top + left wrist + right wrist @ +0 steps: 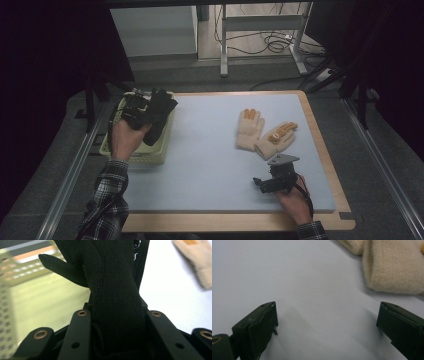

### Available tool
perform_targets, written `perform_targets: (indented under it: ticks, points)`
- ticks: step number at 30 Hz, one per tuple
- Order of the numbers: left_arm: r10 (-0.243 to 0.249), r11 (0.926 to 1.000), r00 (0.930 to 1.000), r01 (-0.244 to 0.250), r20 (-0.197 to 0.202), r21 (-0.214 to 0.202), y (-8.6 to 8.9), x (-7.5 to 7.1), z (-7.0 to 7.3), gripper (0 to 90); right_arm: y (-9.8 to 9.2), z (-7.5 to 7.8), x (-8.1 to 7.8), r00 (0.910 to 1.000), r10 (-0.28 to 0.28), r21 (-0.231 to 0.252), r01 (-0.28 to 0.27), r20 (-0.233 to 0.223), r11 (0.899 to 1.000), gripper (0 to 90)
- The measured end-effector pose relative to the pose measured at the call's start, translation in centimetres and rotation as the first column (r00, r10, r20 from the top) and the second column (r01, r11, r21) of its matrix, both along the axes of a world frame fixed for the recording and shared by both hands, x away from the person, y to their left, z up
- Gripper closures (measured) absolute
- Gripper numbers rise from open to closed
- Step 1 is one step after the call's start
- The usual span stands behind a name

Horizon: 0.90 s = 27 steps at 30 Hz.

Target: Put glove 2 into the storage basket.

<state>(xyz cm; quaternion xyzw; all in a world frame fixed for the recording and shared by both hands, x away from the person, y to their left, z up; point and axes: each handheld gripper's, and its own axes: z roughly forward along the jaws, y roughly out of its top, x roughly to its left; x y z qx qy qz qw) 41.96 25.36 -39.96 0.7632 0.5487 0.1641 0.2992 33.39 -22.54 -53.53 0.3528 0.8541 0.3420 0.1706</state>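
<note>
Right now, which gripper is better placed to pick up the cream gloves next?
Right. The right gripper is open beside the cream gloves; the left gripper is shut on a black glove over the basket.

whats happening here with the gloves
A person works at a table with a gripper in each hand. The left gripper is clamped on a black glove and holds it over a pale basket at the left edge of the blue mat. The right gripper rests open on the mat, just short of two cream gloves lying side by side.
</note>
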Motion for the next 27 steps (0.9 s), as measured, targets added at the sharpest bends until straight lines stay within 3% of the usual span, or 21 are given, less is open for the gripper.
perform_targets:
  ticks: [6, 12, 19, 27]
  points:
    - [0.072, 0.9971, 0.9973, -0.071, -0.014, 0.028, 3.2, 0.5, -0.7, 69.1, 0.0, 0.0, 0.0, 1.0000, 0.000, 0.000, 0.000, 0.000, 1.000, 3.2]
    - [0.113, 0.9927, 0.9919, -0.110, -0.059, 0.049, 4.9, 1.7, -2.9, 68.7, 0.0, 0.0, 0.0, 1.0000, -0.001, 0.000, 0.001, 0.000, 1.000, 3.2]
    - [0.141, 0.9882, 0.9825, -0.132, -0.122, 0.078, 6.1, 3.5, -5.5, 68.1, 0.0, 0.0, 0.0, 1.0000, 0.000, 0.001, 0.000, 0.000, 1.000, 3.2]
    - [0.166, 0.9780, 0.9697, -0.139, -0.179, 0.156, 6.1, 5.5, -7.6, 66.9, 0.0, 0.0, 0.0, 1.0000, 0.000, 0.002, 0.000, -0.001, 1.000, 3.2]
